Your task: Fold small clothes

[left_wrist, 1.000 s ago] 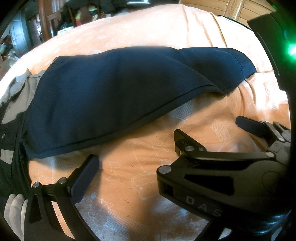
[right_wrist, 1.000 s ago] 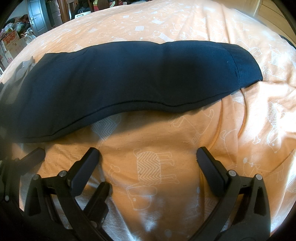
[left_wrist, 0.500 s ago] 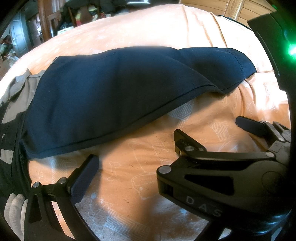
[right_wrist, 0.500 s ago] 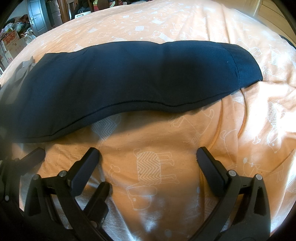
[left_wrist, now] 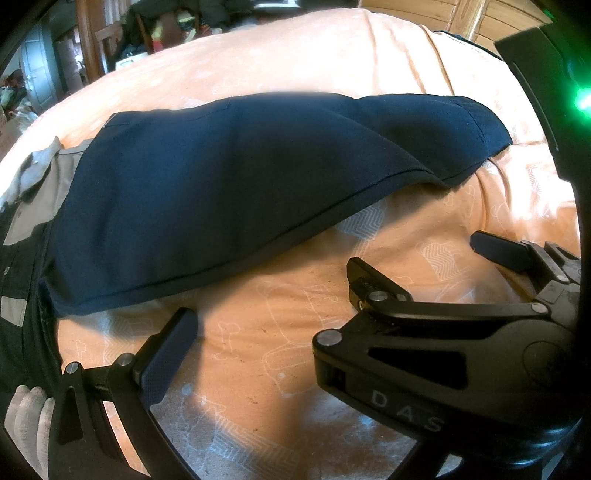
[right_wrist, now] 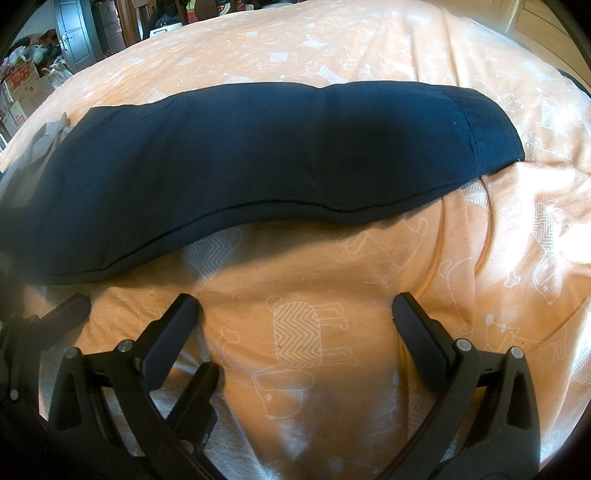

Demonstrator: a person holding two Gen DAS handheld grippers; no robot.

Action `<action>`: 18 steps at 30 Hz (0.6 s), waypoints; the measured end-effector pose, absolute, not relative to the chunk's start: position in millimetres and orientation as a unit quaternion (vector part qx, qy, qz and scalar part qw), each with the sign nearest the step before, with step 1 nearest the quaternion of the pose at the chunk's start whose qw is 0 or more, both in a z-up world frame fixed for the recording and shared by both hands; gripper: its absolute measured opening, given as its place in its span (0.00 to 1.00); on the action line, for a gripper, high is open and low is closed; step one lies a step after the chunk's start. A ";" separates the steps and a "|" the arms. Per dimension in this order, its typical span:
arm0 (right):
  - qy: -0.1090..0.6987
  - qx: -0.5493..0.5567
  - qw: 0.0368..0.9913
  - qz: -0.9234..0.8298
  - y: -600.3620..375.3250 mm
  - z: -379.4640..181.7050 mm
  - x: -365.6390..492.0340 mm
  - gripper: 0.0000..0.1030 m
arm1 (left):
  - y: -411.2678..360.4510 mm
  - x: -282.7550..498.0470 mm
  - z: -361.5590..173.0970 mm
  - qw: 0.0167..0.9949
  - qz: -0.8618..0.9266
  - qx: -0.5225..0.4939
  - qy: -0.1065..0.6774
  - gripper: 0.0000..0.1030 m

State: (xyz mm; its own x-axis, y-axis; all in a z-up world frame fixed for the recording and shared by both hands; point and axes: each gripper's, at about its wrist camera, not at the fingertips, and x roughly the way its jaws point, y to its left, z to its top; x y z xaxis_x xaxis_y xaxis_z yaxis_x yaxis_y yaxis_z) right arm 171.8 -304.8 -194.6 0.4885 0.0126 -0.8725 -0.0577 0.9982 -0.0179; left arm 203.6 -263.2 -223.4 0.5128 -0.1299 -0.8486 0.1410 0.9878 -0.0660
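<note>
Right gripper (right_wrist: 295, 325): black fingers spread wide, empty, above the sheet just short of the garment's near hem.
Left gripper (left_wrist: 266, 314): fingers apart, holding nothing; one finger (left_wrist: 166, 354) shows, the right gripper's body covers the other.
Garment: dark navy knit cloth (right_wrist: 258, 155), folded into a long band with stitched hems, lying flat across the bed.
Beside it: grey fabric (left_wrist: 40, 188) at its left end.
Surface: soft orange bed sheet (right_wrist: 369, 266) with white animal outlines, creased.
Room: grey door (right_wrist: 74, 29), cardboard boxes (right_wrist: 22, 88).
</note>
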 end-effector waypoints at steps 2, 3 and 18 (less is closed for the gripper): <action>0.505 -0.022 0.862 0.020 -304.7 -195.3 171.6 1.00 | -262.9 202.7 -223.2 0.870 -0.078 0.006 0.487 1.00; 0.505 -0.022 0.862 0.020 -304.6 -195.2 171.6 1.00 | -262.8 202.5 -223.3 0.870 -0.078 0.006 0.487 1.00; 0.506 -0.023 0.862 0.020 -303.6 -194.2 171.7 1.00 | -263.0 202.5 -223.2 0.870 -0.077 0.006 0.487 1.00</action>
State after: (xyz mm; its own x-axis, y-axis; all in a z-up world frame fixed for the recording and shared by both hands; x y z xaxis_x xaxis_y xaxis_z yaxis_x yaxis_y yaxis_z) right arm 171.7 -303.6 -194.2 0.4879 0.0114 -0.8728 -0.0570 0.9982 -0.0188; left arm 202.5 -263.0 -223.2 0.5136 -0.1293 -0.8482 0.1402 0.9879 -0.0657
